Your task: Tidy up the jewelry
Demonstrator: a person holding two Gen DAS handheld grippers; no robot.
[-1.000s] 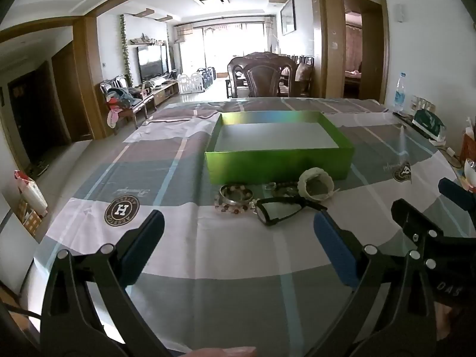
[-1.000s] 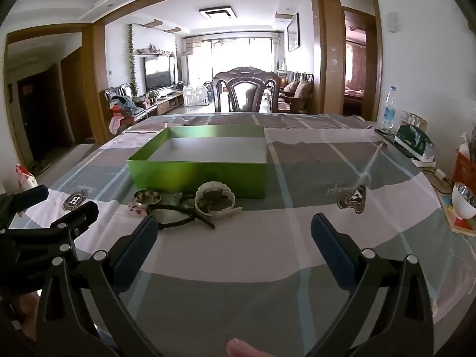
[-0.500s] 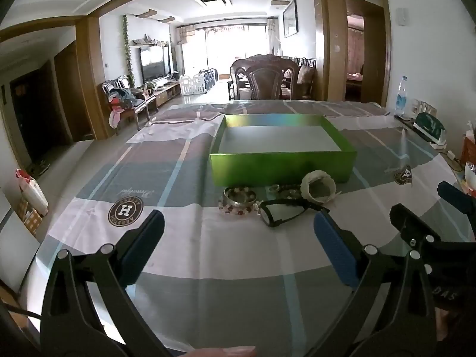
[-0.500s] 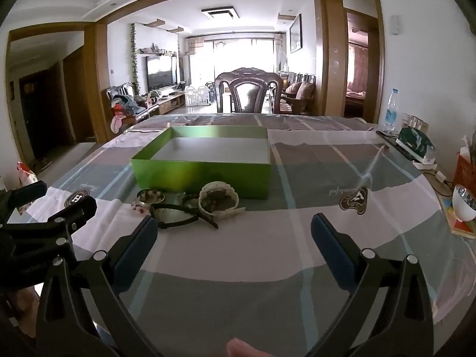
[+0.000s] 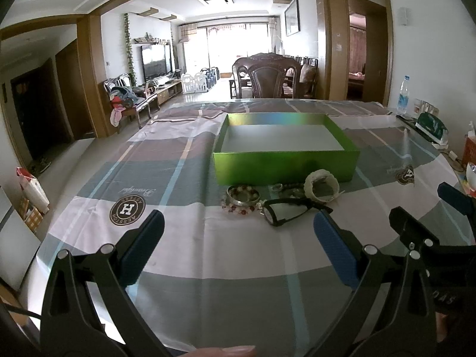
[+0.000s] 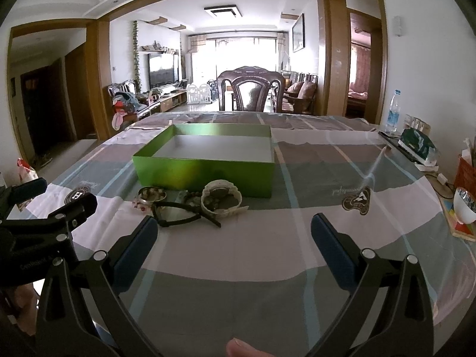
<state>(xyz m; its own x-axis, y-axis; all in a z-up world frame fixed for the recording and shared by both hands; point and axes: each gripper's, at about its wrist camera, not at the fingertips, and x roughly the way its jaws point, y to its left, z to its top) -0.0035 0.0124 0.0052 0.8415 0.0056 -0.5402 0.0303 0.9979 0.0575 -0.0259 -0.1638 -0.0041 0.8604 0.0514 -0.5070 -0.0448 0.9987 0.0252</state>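
A long table under a grey, white and pale-blue checked cloth [image 5: 184,255] spreads out ahead of both claws. Farther along it, straight ahead of the left claw [image 5: 238,232] and ahead-left of the right claw [image 6: 235,236], sits a shallow, shiny green cardboard box [image 5: 285,166] with a bare white floor, nothing in it. The jewellery lies in a tight cluster touching the box's near wall, between the box and the claws: a cream, lumpy bangle [image 5: 322,184] to the right, a silver bangle ringed with red and white beads [image 5: 242,197] to the left, a pair of black-framed glasses [image 5: 284,209] nearest the claws, and a small dark beaded strand [image 5: 290,189] behind them, too small to read well.

Both claws are released, blue-padded jaws spread wide, holding nothing, hovering above the cloth near one another.

Risk, as I judge it: the pieces overlap, so closing on one may drag a neighbour or snag the glasses' arm. The cloth looks glossy; a bangle could skid from a shallow pinch. The claws, working side by side, could also collide.
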